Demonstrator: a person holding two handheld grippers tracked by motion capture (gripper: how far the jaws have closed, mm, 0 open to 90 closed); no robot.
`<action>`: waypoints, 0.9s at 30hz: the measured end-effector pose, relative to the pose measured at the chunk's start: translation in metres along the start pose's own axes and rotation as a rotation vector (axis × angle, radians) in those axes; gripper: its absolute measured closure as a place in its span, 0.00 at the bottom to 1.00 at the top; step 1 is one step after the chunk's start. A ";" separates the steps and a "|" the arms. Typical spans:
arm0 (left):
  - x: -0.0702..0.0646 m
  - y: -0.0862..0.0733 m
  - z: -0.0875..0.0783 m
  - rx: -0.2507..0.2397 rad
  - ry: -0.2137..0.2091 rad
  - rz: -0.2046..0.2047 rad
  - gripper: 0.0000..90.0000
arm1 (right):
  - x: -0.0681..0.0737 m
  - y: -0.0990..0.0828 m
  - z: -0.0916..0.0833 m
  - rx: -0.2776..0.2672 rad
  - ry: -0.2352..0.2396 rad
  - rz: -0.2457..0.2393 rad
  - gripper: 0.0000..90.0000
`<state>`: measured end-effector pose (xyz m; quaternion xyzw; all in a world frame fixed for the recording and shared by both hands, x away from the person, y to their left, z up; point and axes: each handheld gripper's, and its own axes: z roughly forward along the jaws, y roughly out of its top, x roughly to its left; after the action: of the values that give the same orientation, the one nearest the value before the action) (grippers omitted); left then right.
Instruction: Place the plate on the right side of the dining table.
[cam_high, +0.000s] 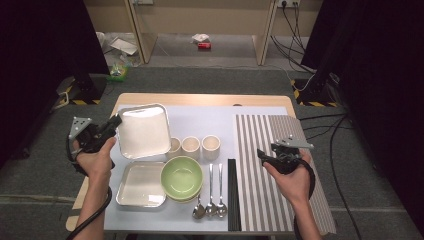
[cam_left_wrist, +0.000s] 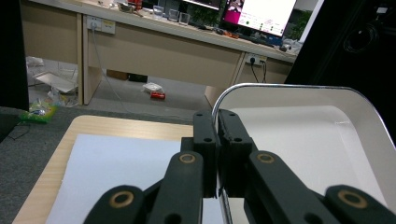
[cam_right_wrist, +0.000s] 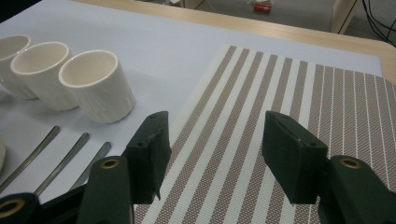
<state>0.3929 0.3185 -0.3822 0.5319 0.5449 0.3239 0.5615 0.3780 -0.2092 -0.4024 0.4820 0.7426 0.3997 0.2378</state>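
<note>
Left gripper pinches the white tray's rim, lifted and tilted; right gripper hangs spread above the striped mat.

Even overhead light, bright on the pale blue table sheet; soft shadows; dark curtained edges; close black jaws slightly blurred.

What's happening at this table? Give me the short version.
A person is working with a gripper in each hand. The left gripper is shut on the rim of the upper tray, which looks tilted up off the white sheet. The right gripper hangs open over the striped mat, holding nothing. Three cups, a green bowl, three spoons and a second tray lie untouched.
</note>
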 end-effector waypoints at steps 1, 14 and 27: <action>0.000 0.000 0.001 0.000 -0.002 0.001 0.96 | 0.000 0.000 0.000 0.000 0.000 0.000 0.47; -0.006 0.002 0.006 -0.007 -0.010 0.002 0.96 | 0.004 0.002 0.001 -0.006 0.006 -0.003 0.47; -0.012 0.006 0.011 -0.011 -0.021 0.008 0.96 | 0.005 0.004 0.002 -0.008 0.009 -0.010 0.47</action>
<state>0.4027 0.3057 -0.3752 0.5344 0.5351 0.3234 0.5687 0.3793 -0.2028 -0.4004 0.4753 0.7444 0.4037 0.2385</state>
